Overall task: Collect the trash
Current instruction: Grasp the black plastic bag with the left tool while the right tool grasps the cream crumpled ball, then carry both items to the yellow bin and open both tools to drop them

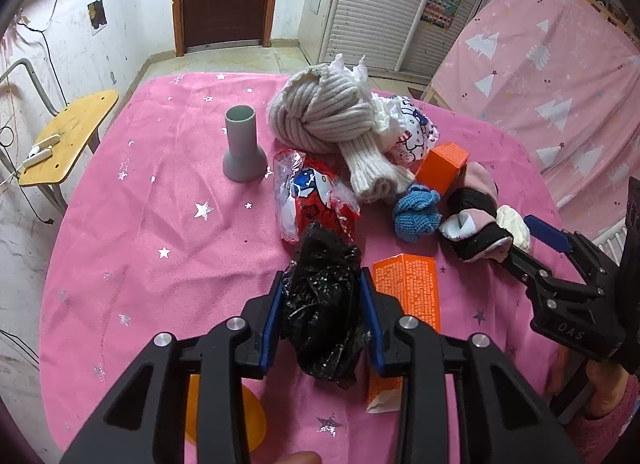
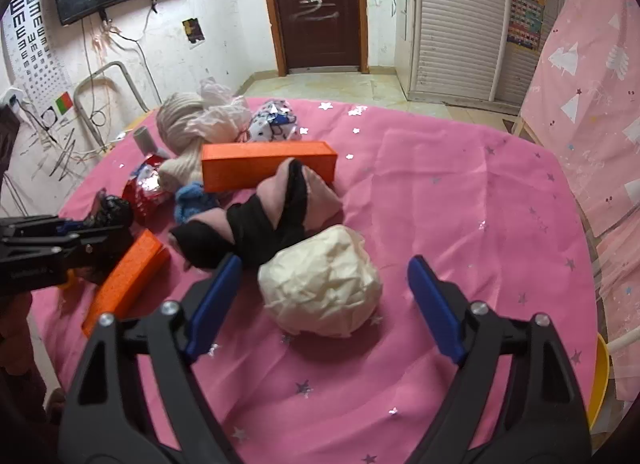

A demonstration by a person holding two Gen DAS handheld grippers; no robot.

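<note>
My left gripper (image 1: 322, 288) is shut on a crumpled black plastic bag (image 1: 322, 296), held just above the pink tablecloth (image 1: 160, 264). It also shows at the left of the right wrist view (image 2: 112, 210). My right gripper (image 2: 320, 272) is open, its blue pads on either side of a crumpled white paper ball (image 2: 320, 280) lying on the cloth. That ball shows small in the left wrist view (image 1: 516, 226). A red and white plastic wrapper (image 1: 312, 200) lies beyond the black bag.
A black and pink sock bundle (image 2: 272, 216), a blue knit piece (image 1: 416, 216), orange boxes (image 2: 264, 168) (image 1: 408, 288), a beige knit scarf (image 1: 332, 120), a patterned bag (image 1: 412, 136) and a grey vase (image 1: 242, 144) crowd the table. A yellow container (image 2: 600, 376) sits at the right edge.
</note>
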